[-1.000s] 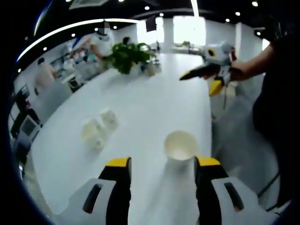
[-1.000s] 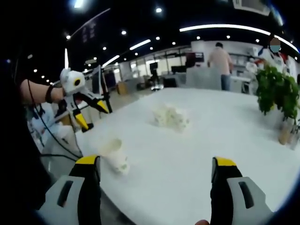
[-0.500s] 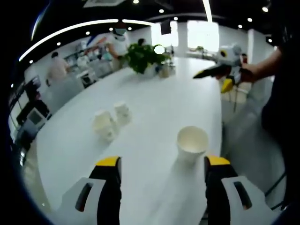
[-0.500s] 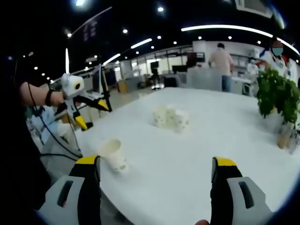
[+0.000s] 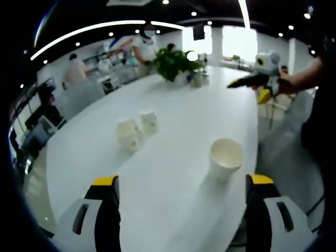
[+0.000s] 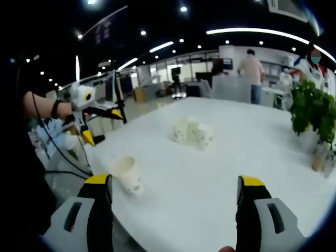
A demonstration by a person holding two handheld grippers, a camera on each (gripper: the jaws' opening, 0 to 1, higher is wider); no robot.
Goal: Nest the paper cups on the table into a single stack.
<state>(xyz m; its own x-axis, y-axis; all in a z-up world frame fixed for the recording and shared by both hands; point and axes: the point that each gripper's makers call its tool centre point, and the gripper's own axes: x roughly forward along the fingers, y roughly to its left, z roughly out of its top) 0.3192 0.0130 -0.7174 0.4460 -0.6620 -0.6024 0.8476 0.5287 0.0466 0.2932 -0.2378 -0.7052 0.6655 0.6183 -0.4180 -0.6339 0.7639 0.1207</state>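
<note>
1. Lone paper cup (image 5: 226, 158) upright on the white table (image 5: 173, 131), mouth up, inside looking empty; ahead of the left gripper (image 5: 182, 185), nearer its right-hand jaw, touching neither jaw.
2. Same lone paper cup (image 6: 126, 172) just ahead of the left-hand jaw of the right gripper (image 6: 176, 185), near the table (image 6: 220, 168) edge, untouched.
3. Pair of paper cups (image 5: 135, 128) standing mouth down, just beside each other, farther ahead and slightly toward the left-hand jaw in the left gripper view; contents hidden.
4. Same pair of paper cups (image 6: 192, 132) between the jaw lines in the right gripper view, well beyond the tips.
5. Both grippers with jaws spread wide, pinching nothing.
6. Potted plant (image 5: 176, 62) at the far end of the table; potted plant (image 6: 312, 113) beyond the right-hand jaw.
</note>
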